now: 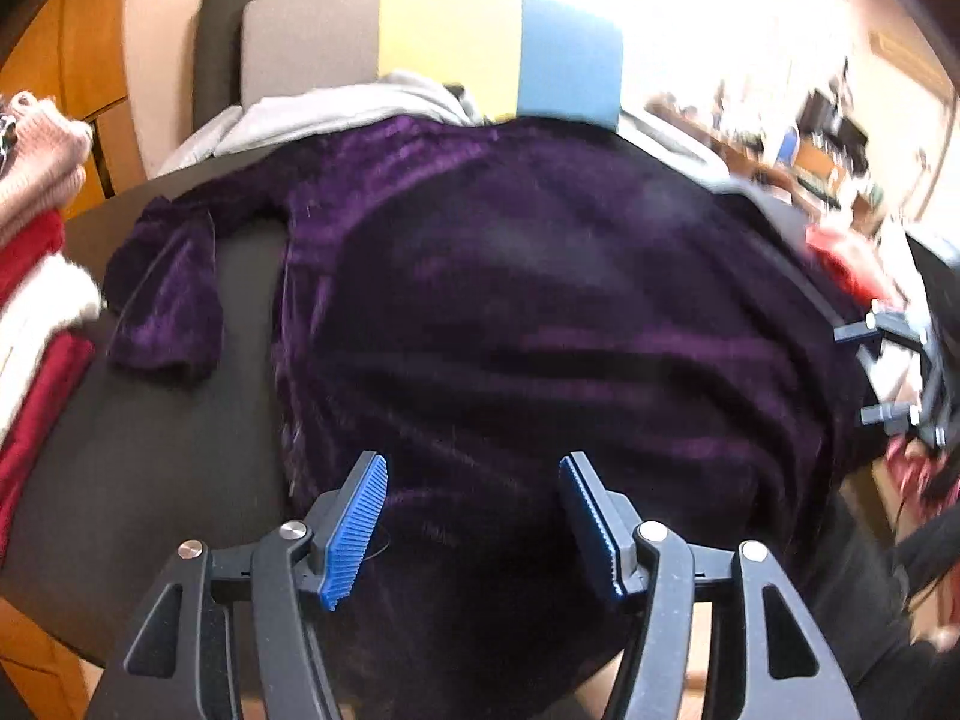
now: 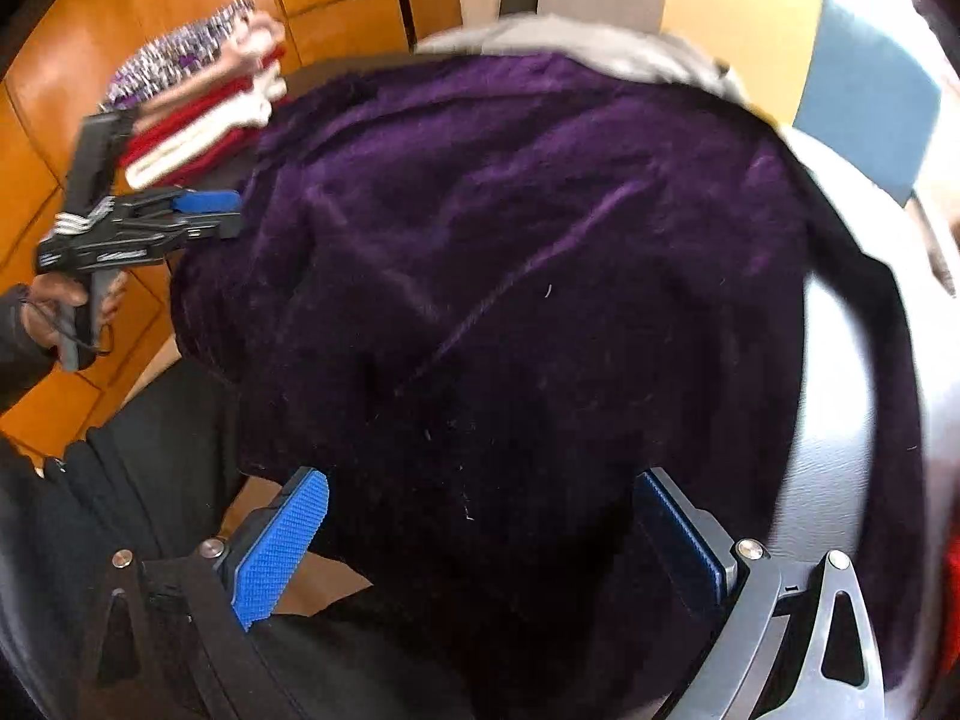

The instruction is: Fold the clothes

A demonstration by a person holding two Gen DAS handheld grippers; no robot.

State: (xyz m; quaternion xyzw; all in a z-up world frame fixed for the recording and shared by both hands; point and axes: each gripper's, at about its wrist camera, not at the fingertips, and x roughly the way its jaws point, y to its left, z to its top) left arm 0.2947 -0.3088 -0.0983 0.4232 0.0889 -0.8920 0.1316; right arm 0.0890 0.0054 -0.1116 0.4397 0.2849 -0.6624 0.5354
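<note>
- A purple velvet garment (image 1: 540, 312) lies spread over most of a dark round table (image 1: 156, 480), with its near hem hanging off the near edge.
- One short sleeve (image 1: 168, 294) lies flat on the table at the left of the garment's body, with bare tabletop showing between them.
- The left gripper (image 1: 474, 528) hovers above the near hem, its blue-padded fingers (image 1: 354, 534) spread wide, with velvet visible in the gap; they hold nothing.
- In the right wrist view, the right gripper (image 2: 480, 540) also stands wide open over the near part of the garment, its fingers (image 2: 279, 540) apart and nothing clamped between them.
- The same view shows the left gripper (image 2: 210, 213) at the left edge of the cloth, held by the person's hand (image 2: 66, 312) in a dark sleeve.
- From the left wrist view, the right gripper (image 1: 888, 372) appears at the far right edge of the garment, blurred.
- A stack of folded clothes (image 2: 204, 120) in red, white and pink sits on the far left of the table, just beside the purple garment.
- A grey garment (image 1: 336, 114) lies at the far edge, partly under the purple one.
- Beyond the table stands a chair (image 1: 444, 42) with grey, yellow and blue back panels.
- The floor (image 2: 54, 120) at the left is orange wood.
</note>
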